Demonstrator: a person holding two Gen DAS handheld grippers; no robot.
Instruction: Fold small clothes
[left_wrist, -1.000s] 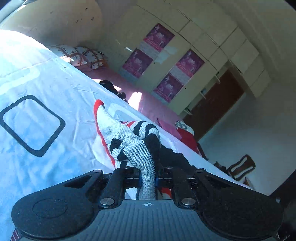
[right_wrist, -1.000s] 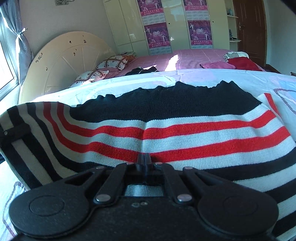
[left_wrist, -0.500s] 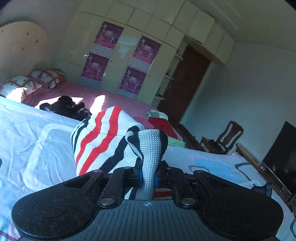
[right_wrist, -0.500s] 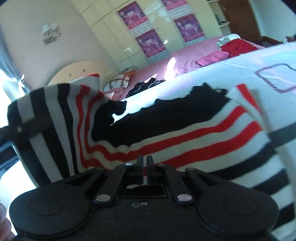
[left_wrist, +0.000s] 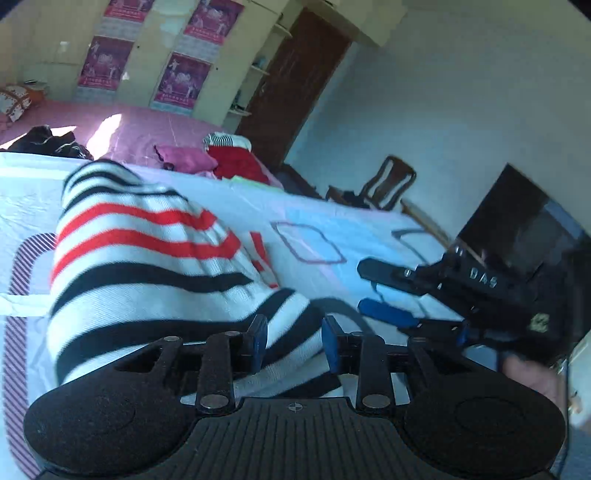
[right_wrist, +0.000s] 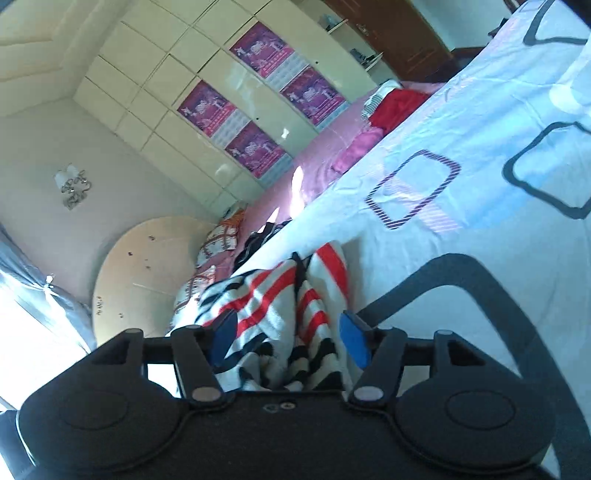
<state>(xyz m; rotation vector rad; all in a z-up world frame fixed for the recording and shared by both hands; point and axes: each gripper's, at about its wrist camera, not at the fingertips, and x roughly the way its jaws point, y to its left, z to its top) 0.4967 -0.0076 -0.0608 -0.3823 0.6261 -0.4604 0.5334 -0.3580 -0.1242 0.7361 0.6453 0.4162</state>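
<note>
A white sweater with red and black stripes (left_wrist: 147, 258) lies bunched on the white bed sheet (left_wrist: 314, 221). My left gripper (left_wrist: 294, 341) is at its near edge. Its jaws are opening, and a fold of the sweater lies loose between the blue pads (left_wrist: 258, 338). In the left wrist view my right gripper (left_wrist: 373, 291) hangs open over the sheet, to the right of the sweater. In the right wrist view the sweater (right_wrist: 273, 295) sits crumpled between the opening jaws of my right gripper (right_wrist: 288, 341), and the pads (right_wrist: 354, 343) stand apart from it.
Beyond the sheet (right_wrist: 461, 240) a pink bed carries a red garment (left_wrist: 236, 162), a pink one (left_wrist: 184, 157) and a dark one (left_wrist: 48, 142). A wardrobe with posters (left_wrist: 181, 77), a brown door (left_wrist: 291, 85), a chair (left_wrist: 384, 184) and a dark screen (left_wrist: 517, 221) line the walls.
Both grippers were shut on the sweater's knit and now stand open around it. They carried it across the bed, where it now lies folded over. Both views have rolled.
</note>
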